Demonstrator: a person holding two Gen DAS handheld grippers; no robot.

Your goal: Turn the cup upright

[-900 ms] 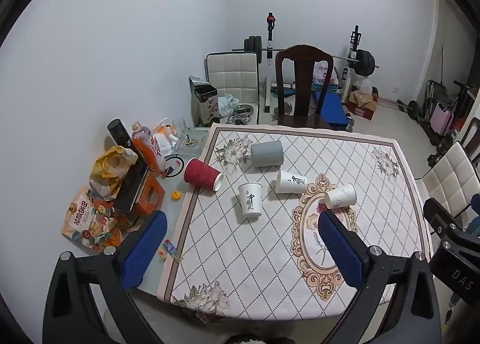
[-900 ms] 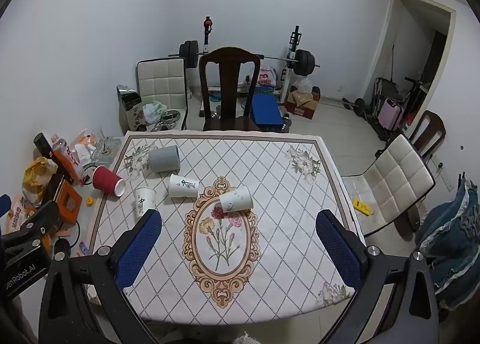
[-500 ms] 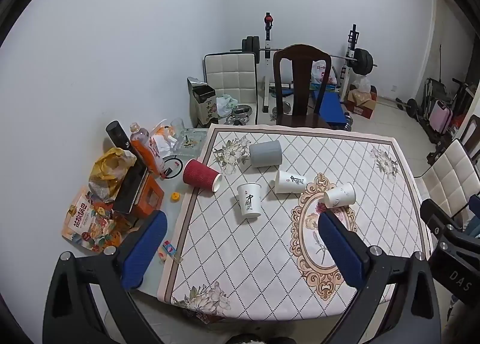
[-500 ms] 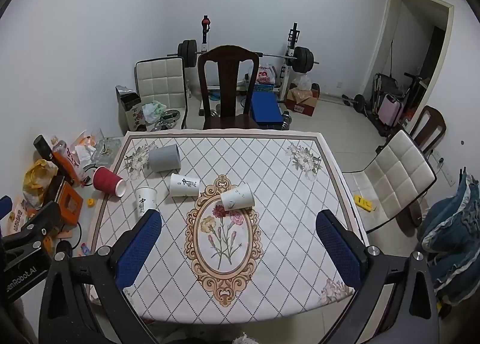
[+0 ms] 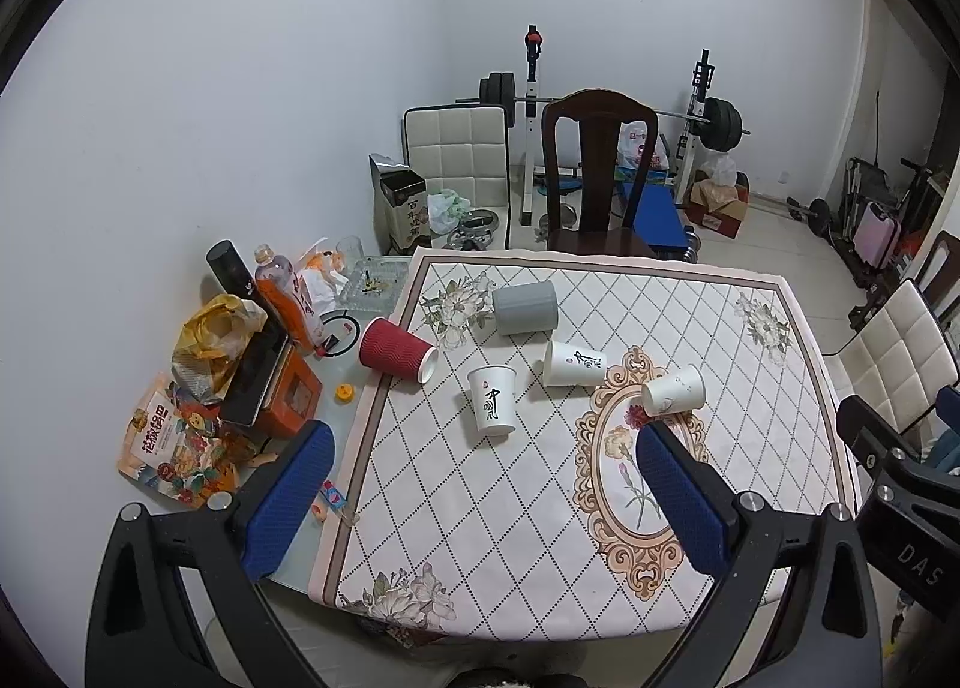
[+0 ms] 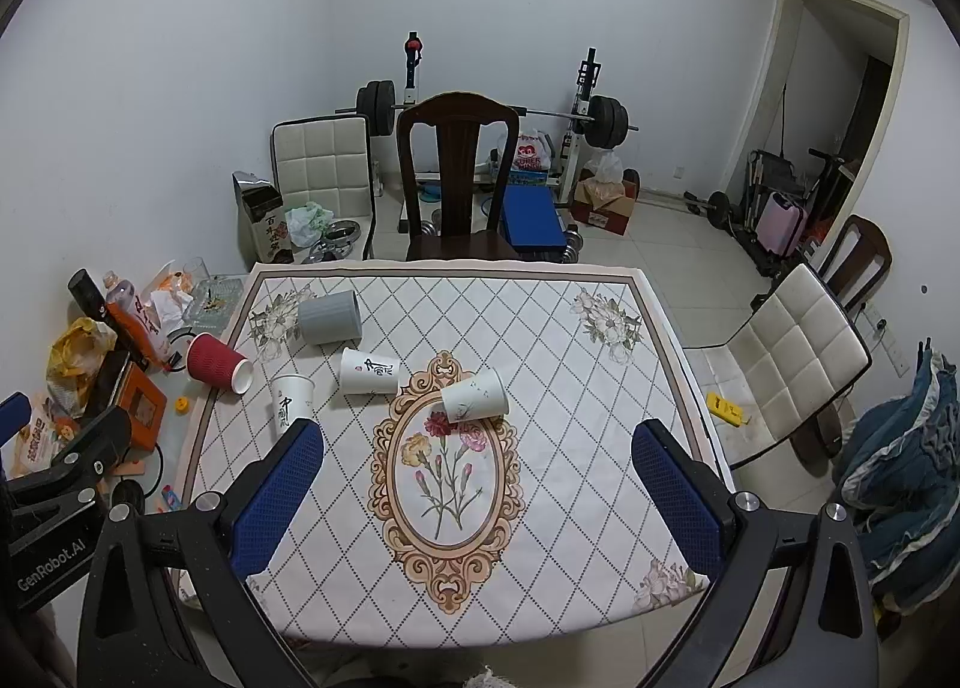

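Several cups lie on their sides on the table's patterned cloth: a red ribbed cup at the left edge, a grey cup, a white printed cup and a plain white cup. Another white printed cup stands upright. The same cups show in the right wrist view: red cup, grey cup, white cup. My left gripper and right gripper are both open and empty, held high above the near side of the table, well short of the cups.
Clutter lies on the bare glass strip at the table's left: a snack bag, an orange box, a bottle, a glass tray. A dark wooden chair stands at the far edge, a white chair at the right.
Both views have shifted only slightly; the grippers stay open and the cups have not moved.
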